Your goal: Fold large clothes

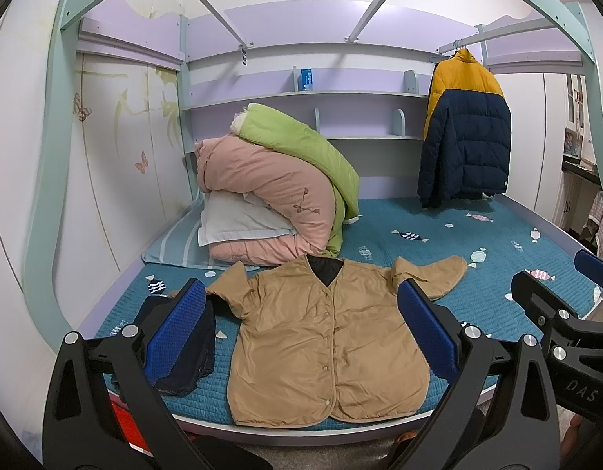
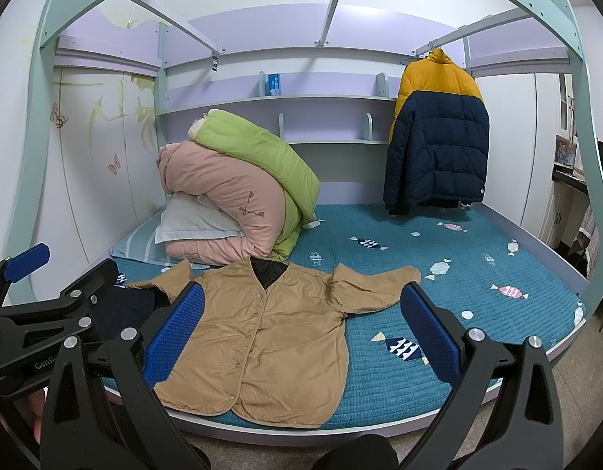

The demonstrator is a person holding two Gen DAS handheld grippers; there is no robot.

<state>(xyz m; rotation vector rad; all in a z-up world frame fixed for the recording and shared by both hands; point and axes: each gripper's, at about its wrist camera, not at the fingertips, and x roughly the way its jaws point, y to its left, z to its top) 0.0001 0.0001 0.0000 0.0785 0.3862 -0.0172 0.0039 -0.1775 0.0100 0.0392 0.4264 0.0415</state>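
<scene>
Above bed (image 1: 477, 290), both claws, left claw (image 1: 305, 333) and right claw (image 2: 301, 333), hover spread over tan jacket (image 1: 321, 340).

Bare bed (image 1: 477, 274) lies right of the tan jacket (image 1: 321, 344); stacked quilts (image 1: 270, 196) block far left, dark clothes (image 1: 191, 352) near left.

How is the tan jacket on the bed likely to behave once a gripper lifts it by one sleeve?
The tan jacket lies flat with soft wrinkles, so it will probably drape and sag rather than hold shape. Its fabric looks thin and smooth, so likely light, perhaps slippery between the pads. The snaps appear closed, so the front should stay together. Both grippers, left and right, are open above it.
</scene>
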